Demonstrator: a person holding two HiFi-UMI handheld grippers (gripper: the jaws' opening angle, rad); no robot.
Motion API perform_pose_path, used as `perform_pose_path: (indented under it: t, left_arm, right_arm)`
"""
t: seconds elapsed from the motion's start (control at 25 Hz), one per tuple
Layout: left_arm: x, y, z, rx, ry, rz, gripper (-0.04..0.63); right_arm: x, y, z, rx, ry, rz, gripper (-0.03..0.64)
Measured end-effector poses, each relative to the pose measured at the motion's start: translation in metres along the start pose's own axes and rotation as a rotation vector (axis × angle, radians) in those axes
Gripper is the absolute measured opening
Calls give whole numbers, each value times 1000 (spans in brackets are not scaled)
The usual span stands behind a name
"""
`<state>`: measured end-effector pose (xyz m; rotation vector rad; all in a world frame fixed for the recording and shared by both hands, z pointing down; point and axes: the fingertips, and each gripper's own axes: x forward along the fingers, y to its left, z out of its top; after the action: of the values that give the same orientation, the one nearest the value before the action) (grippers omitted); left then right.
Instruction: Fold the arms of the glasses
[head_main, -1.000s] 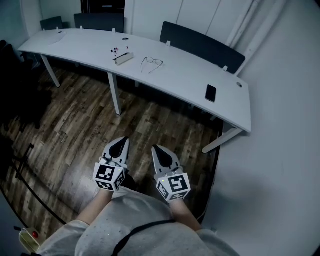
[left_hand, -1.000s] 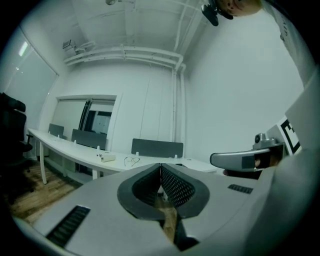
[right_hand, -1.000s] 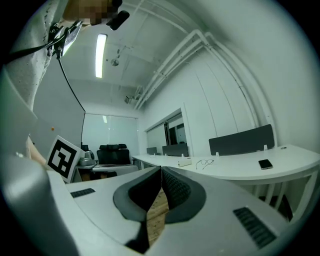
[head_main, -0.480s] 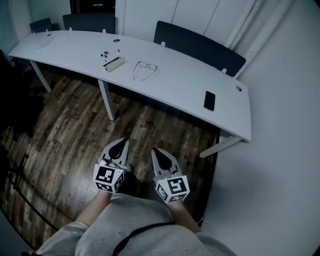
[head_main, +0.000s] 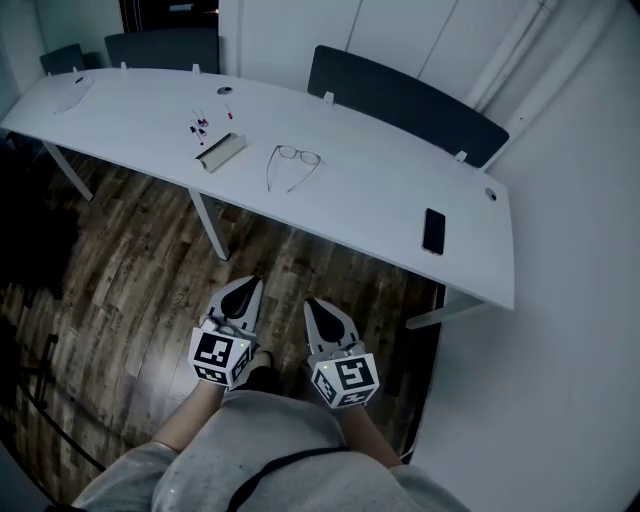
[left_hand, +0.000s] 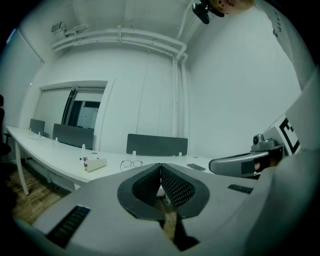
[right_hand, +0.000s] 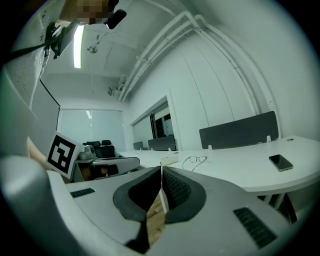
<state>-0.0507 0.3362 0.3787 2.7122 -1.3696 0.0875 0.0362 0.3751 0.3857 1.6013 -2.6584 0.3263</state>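
Note:
A pair of glasses (head_main: 291, 164) lies on the long white table (head_main: 370, 190), arms spread open toward the near edge. They show small in the left gripper view (left_hand: 131, 163) and the right gripper view (right_hand: 195, 160). My left gripper (head_main: 241, 291) and right gripper (head_main: 317, 308) are held side by side over the wooden floor, well short of the table, pointing at it. Both are shut with nothing between the jaws. In the left gripper view the left gripper (left_hand: 160, 166) has its pads together; the right gripper (right_hand: 161, 169) looks the same.
A black phone (head_main: 434, 231) lies on the table's right part. A pale case (head_main: 220, 152) with small bits beside it sits left of the glasses. Dark chair backs (head_main: 405, 103) stand behind the table. A white wall (head_main: 570, 300) is close on the right.
The table and glasses have shifted lower and nearer in the head view while the grippers keep their place in the picture: I have walked toward the table. Both grippers stay shut.

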Motion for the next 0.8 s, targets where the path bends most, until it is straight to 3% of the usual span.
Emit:
perform_pose_path:
  t: [0.44, 0.8]
  left_arm:
    - [82, 98, 2, -25, 11, -40, 15]
    - [106, 131, -10, -39, 26, -58, 15]
  right_arm:
    - [126, -23, 11, -5, 29, -15, 20]
    - [169, -31, 4, -1, 43, -21, 20]
